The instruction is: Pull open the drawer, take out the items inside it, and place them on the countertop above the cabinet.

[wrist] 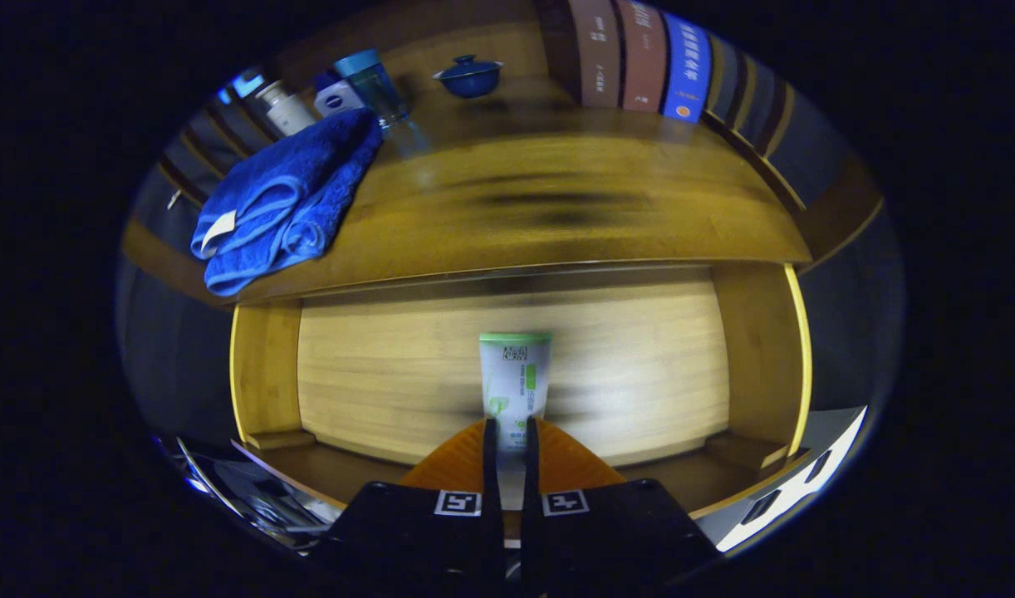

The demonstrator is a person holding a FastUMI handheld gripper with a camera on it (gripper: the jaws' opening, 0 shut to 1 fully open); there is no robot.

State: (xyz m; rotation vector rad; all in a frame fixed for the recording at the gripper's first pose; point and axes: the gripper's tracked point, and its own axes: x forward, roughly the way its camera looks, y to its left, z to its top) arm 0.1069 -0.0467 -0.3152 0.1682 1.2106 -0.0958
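A white squeeze tube (514,390) with a green band at its far end and green printing down its face lies in the open drawer (262,374), a light wooden box whose side walls rise on either side of the tube. The tube stands out lengthwise ahead of the gripper (507,440), its near end caught between the two orange fingers (570,461), which are drawn nearly together with only the narrow width of the tube between them, both pressing on it. Whether the tube rests on the drawer floor or is lifted off it cannot be told. Beyond the tube and above the drawer runs the wooden countertop (574,216). On it, to the left of the tube's line, a folded blue towel (279,203) hangs over the front edge; behind the towel stand a few toiletry bottles (287,108) and a blue cup (375,79), and further back a small blue lidded bowl (469,76). A row of books (640,58) stands at the back right
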